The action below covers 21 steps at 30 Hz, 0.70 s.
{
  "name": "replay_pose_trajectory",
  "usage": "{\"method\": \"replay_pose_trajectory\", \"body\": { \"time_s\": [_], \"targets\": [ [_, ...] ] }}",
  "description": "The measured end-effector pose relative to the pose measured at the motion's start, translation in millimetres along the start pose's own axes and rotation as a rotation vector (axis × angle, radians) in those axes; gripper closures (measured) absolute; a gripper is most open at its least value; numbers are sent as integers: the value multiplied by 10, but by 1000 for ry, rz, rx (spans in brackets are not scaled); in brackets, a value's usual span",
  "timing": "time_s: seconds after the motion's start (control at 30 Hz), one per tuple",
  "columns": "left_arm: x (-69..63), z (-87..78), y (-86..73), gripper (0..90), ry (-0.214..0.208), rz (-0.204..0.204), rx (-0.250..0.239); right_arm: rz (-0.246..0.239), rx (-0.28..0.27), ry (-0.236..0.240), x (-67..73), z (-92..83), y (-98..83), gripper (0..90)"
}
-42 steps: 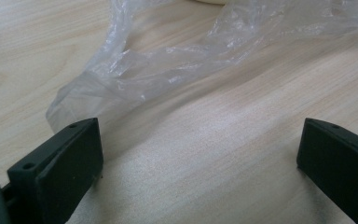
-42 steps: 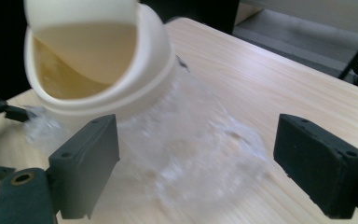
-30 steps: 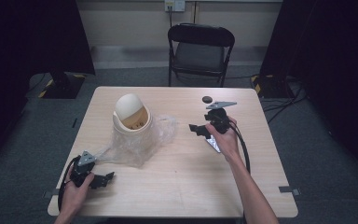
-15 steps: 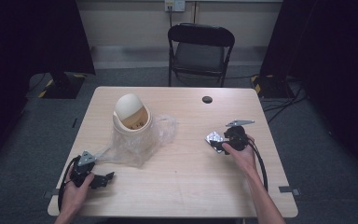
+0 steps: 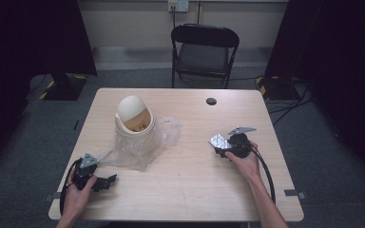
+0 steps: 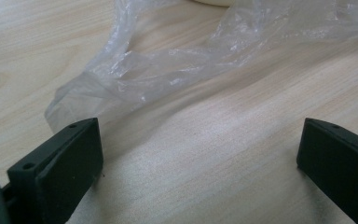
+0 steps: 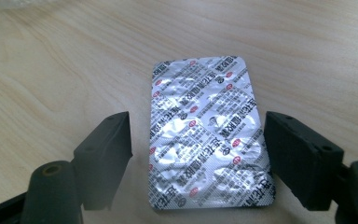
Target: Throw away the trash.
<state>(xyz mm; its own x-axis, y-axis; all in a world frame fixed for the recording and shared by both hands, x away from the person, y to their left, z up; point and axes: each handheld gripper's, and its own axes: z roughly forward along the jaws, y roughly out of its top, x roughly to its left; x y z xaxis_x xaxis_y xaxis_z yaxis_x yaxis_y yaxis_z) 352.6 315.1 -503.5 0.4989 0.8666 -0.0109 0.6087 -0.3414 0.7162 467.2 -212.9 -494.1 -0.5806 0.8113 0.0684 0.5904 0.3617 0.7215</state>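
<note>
Foil glints between my right gripper [image 7: 196, 154] jaws: a blister pack of tablets [image 7: 208, 133] lies flat, foil side up, on the wooden table [image 7: 51, 70], directly ahead of the tool and centred in the gap. The jaws have just been closing and now stand at a middling width, one on each long edge of the pack, with a sliver of bare wood showing on either side, so the pads are not yet pressing on it. From the high view the same gripper [image 5: 221, 145] sits low over the table with the pack [image 5: 218, 141] at its tip. I judge the pack to be very light, thin and fairly stiff across its width but easily buckled, with slick foil that could skate on the wood; the best hold looks to be across the two long edges near the middle, squeezed gently so the sheet does not bow or pop a tablet. My left gripper [image 6: 196, 158] rests with its jaws spread wide and nothing between them, a crumpled clear plastic bag [image 6: 177, 70] just beyond its tips; in the high view that bag [image 5: 142, 142] wraps a small cream swing-lid bin [image 5: 133, 118].
</note>
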Motion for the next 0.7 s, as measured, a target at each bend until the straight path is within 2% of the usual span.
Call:
{"method": "replay_pose_trajectory", "body": {
  "time_s": [0.1,0.27,0.43,0.57,0.7],
  "targets": [
    [-1,0,0,0,0,-1,0,-41,5,-40,38,6,-8,282],
    [-1,0,-1,0,0,-1,0,-34,-7,-68,58,0,-21,340],
    [-3,1,-1,0,0,-3,-1,-30,-14,-66,54,-3,-26,343],
    [-1,0,0,0,0,-1,0,-5,-35,-65,35,8,-20,343],
    [5,0,4,0,2,4,5,32,-61,-37,21,-19,-7,343]
  ]
}}
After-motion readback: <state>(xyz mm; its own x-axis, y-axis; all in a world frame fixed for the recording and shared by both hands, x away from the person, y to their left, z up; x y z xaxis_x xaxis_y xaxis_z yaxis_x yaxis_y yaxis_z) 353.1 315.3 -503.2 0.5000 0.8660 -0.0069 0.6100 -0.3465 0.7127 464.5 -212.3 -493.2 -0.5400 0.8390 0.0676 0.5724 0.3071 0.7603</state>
